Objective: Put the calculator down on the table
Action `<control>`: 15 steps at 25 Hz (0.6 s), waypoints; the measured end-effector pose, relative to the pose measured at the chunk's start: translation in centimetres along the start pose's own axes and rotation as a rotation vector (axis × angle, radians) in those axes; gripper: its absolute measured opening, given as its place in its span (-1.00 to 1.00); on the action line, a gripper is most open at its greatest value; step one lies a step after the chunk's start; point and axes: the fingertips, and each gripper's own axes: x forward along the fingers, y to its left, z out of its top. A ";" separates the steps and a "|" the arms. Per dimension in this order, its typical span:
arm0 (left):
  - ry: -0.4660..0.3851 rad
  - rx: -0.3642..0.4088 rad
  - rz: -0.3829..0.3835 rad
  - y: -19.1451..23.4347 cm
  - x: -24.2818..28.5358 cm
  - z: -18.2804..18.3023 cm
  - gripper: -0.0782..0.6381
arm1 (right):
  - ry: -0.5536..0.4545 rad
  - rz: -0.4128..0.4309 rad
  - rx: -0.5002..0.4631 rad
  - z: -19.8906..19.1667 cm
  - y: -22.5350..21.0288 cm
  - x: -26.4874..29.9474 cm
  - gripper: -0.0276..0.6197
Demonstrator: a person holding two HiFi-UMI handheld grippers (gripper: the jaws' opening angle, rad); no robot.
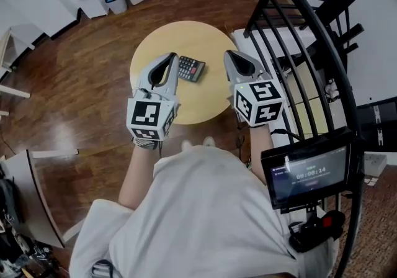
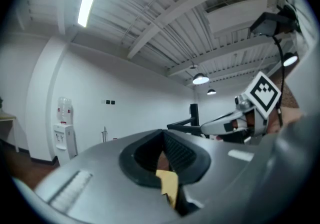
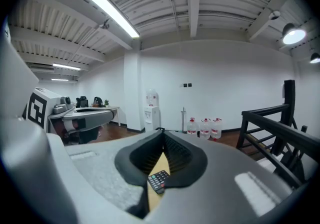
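Both tongs were closed tight and empty: we held the left tongs (image 1: 169,59) and the right tongs (image 1: 229,54) side by side above the round tabletop (image 1: 186,38). The calculator (image 1: 191,69) lay flat on the tabletop between them, nearer the left pair and gripped by neither. We judged the putting-down already done. Finishing well meant drawing both tongs back high and straight, without brushing the calculator or nudging it toward the edge.
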 end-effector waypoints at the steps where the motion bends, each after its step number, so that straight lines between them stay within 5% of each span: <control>1: 0.002 -0.001 -0.004 -0.1 -0.1 -0.2 -0.77 | 0.005 -0.006 0.006 -0.3 -0.1 -0.1 -0.94; 7: 0.029 0.055 -0.015 0.2 -0.3 -0.5 -0.77 | 0.008 -0.045 0.021 -0.3 -0.5 -0.7 -0.94; 13: 0.025 0.233 -0.037 -0.1 -0.6 -0.4 -0.77 | 0.015 -0.032 0.002 -0.4 0.8 -0.7 -0.94; 15: 0.006 0.214 -0.054 -0.5 -0.8 -0.4 -0.77 | 0.023 -0.037 0.007 -0.7 0.6 -1.0 -0.94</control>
